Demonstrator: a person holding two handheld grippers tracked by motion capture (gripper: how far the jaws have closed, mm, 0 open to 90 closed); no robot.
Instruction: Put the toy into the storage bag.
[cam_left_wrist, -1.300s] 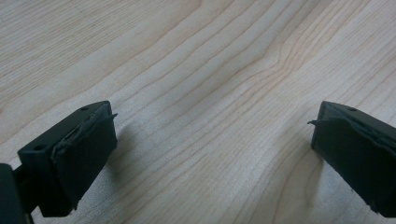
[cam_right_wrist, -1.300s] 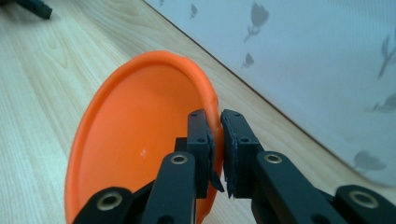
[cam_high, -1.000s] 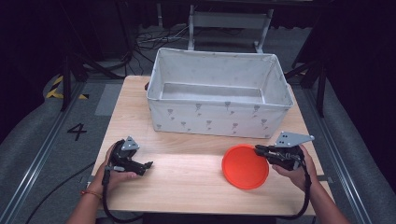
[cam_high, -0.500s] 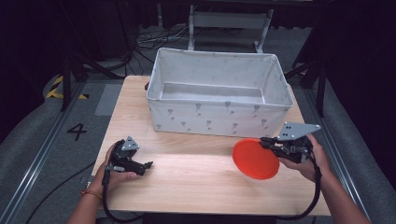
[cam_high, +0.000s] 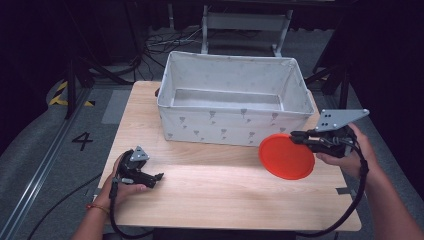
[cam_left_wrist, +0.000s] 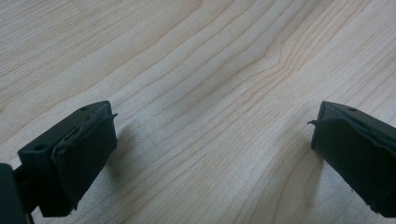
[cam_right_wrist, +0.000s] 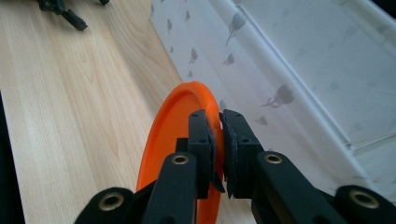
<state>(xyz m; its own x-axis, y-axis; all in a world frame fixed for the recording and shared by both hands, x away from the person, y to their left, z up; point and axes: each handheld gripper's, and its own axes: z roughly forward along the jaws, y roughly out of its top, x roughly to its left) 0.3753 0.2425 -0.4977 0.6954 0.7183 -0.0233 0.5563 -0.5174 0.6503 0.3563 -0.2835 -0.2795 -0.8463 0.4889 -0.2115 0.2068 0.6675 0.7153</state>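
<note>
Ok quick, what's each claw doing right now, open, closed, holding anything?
Left claw: open, holding nothing, low over the wooden table.
Right claw: closed on the rim of the orange plate, lifted and tilted beside the white fabric bin.

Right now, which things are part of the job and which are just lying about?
In play: orange plate, held on edge by the right gripper; fabric bin beside it, likely the target.
Idle: left gripper, open on the wooden table; cables on the floor behind.
</note>
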